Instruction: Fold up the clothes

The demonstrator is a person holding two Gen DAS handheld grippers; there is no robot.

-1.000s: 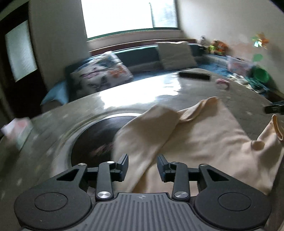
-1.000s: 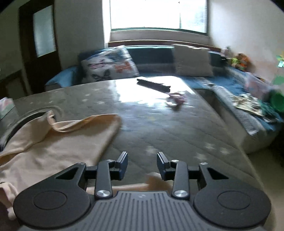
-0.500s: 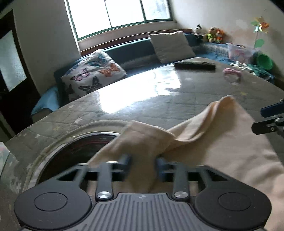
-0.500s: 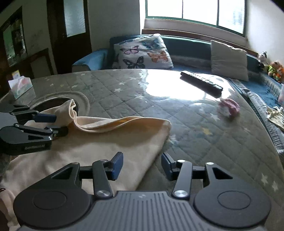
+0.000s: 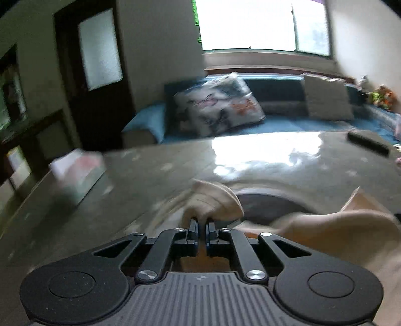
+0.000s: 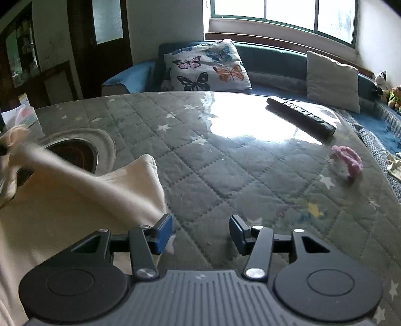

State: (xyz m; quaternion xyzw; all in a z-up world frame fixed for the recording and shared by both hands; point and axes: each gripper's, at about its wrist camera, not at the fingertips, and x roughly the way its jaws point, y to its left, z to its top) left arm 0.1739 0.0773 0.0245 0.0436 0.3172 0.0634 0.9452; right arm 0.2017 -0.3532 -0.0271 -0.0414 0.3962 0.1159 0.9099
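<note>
A: Left claw [image 5: 201, 225] status?
B: Jaws closing, almost together, pinching a bunched fold of the cream fabric garment [image 5: 325, 233]. Fold sticks up just past the fingertips [image 5: 193, 224].

A: Right claw [image 6: 201, 234]?
B: Jaws apart, nothing between them. Left finger sits at the garment's near edge, the right one over bare cover.

A: Where's the garment?
B: On the bench [image 6: 225, 175], a top with a grey quilted star-print cover under a glossy sheet. In the right wrist view it fills the lower left, with one strip stretched up toward the left edge of the picture. Past it, a round dark recessed opening [image 6: 75, 153] in the bench, partly covered by the cloth.

A: Other stuff on the bench?
B: Pink knitted item [image 6: 347, 163] right side, long black remote control [image 6: 300, 115] farther back. Tissue box [image 5: 77, 173] at the far left, blurred.

A: Beyond?
B: Blue sofa [image 6: 275, 60] with a butterfly-print cushion [image 6: 208, 66] and a plain beige cushion [image 6: 332, 80], window [image 6: 283, 12] above.
</note>
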